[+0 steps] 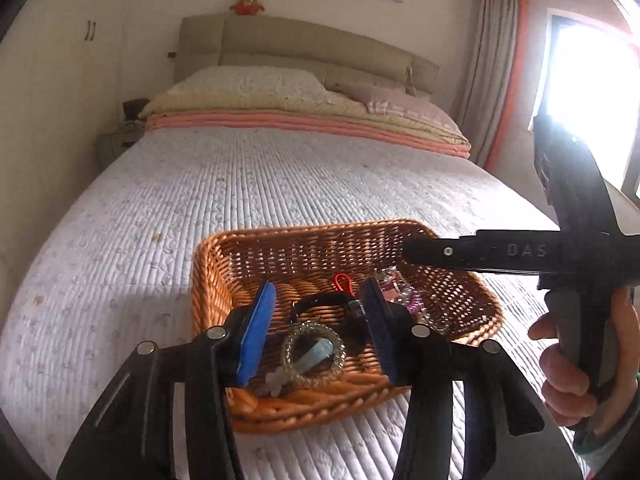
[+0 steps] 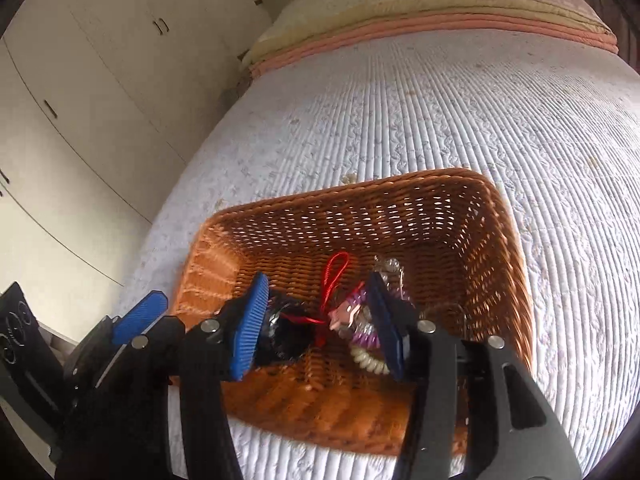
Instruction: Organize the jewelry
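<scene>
Both jaws are standing apart: left gripper (image 1: 320, 324) and right gripper (image 2: 316, 320) hovering over the wicker basket (image 1: 224, 256), centre frame. Only the left view shows a wire bracelet (image 1: 312, 354); the red cord (image 2: 334, 276) is running lengthwise toward the headboard.

A bed (image 1: 248, 184) with a white quilted cover and beige padded headboard (image 1: 304, 46) fills the room. Bright daylight floods through a curtained window (image 1: 588, 92) at right. Cream wardrobe doors (image 2: 92, 80) line the left wall.

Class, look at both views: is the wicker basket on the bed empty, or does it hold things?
Holds things. The wicker basket contains a red cord, a black piece, beaded jewelry and a sparkly ring-shaped bracelet.
</scene>
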`<state>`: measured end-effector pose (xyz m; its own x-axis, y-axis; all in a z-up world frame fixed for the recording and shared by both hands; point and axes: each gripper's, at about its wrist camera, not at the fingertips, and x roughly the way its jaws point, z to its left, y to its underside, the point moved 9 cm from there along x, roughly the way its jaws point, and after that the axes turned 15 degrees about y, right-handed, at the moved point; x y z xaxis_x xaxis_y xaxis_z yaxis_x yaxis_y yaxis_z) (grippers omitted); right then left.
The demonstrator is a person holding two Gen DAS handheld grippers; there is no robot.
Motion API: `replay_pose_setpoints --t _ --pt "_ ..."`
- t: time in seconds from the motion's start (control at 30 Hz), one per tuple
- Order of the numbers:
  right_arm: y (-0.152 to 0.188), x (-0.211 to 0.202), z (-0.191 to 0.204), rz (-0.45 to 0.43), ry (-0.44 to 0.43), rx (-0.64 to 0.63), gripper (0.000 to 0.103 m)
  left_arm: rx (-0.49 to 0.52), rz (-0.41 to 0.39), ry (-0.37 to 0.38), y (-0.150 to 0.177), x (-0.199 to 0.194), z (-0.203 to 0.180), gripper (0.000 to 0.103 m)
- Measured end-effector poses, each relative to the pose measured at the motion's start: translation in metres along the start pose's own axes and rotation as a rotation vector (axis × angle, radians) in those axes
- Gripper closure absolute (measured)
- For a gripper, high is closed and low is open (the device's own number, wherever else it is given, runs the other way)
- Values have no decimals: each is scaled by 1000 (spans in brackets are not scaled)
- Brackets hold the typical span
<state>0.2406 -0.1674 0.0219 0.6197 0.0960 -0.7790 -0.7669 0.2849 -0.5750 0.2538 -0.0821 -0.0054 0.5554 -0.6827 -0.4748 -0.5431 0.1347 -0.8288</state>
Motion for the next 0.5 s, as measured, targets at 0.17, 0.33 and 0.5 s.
replay_pose_setpoints --t 0.17,0.33,0.5 --pt "21 -70 -6 -125 -29 -24 42 52 -119 -27 -5 -63 -31 30" --pt "53 -136 -17 -289 1 -40 35 98 -221 -99 10 -113 -59 22" --pt "86 -188 -24 -516 94 -61 17 124 -343 -130 27 -151 -82 21"
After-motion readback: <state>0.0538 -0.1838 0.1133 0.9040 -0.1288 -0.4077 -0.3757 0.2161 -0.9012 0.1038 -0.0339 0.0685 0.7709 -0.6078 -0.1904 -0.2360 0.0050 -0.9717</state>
